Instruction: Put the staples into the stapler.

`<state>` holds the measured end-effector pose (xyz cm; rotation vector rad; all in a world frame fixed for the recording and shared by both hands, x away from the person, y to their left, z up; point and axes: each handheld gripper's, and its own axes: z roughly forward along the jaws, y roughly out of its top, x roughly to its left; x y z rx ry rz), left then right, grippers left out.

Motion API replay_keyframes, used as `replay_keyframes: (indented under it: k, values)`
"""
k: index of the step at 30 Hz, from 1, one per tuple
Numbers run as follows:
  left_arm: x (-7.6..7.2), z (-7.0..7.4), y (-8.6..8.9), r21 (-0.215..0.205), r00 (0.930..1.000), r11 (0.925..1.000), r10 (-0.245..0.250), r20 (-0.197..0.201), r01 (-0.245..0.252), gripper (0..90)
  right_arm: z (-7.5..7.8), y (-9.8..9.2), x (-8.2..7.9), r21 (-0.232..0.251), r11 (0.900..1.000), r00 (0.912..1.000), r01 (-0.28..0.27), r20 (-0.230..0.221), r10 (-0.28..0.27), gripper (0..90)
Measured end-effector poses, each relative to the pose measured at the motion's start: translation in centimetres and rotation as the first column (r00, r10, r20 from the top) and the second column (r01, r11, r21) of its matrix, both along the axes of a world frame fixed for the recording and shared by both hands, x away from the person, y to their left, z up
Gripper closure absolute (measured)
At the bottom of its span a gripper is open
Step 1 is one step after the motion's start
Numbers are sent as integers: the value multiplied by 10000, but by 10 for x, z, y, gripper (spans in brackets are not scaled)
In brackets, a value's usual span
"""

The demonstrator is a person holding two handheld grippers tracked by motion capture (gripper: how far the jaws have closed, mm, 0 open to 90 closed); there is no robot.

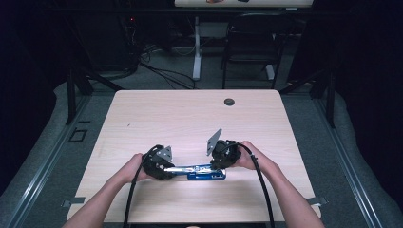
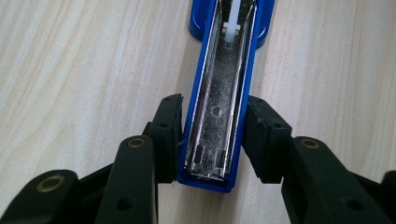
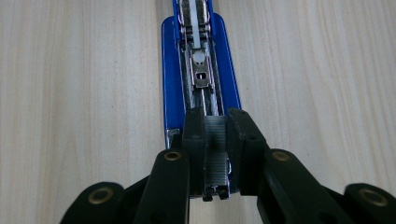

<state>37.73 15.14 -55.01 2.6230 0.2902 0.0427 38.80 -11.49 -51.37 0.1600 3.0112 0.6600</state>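
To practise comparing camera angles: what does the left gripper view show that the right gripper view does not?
Left gripper view alone: the stapler's flipped-open blue lid with its bare metal lining, clamped at both sides by the left gripper.

Right gripper view alone: a strip of staples pinched in the right gripper over the stapler's metal channel, above the blue base.

Both share the pale wooden table, the blue stapler lying open on it, and a pair of black jaws rising from the bottom.
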Motion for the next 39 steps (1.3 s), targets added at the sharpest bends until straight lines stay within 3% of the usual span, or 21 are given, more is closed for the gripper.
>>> replay_keyframes:
  k: [8,27,34,39]
  values:
    - [0,0,0,-14,10000,10000,0,-48,0,598,-3,-1,1,-121,9991,9991,-418,26,418,787]
    - [0,0,0,50,10000,10000,13,-32,-12,598,-2,-5,1,-95,9995,9993,-292,-223,290,752]
    - [0,0,0,53,10000,10000,9,-33,-9,598,3,-7,3,302,9995,9996,-39,-271,47,736]
    - [0,0,0,39,10000,10000,2,-33,-2,598,4,-5,4,221,9977,9976,638,-266,-632,732]
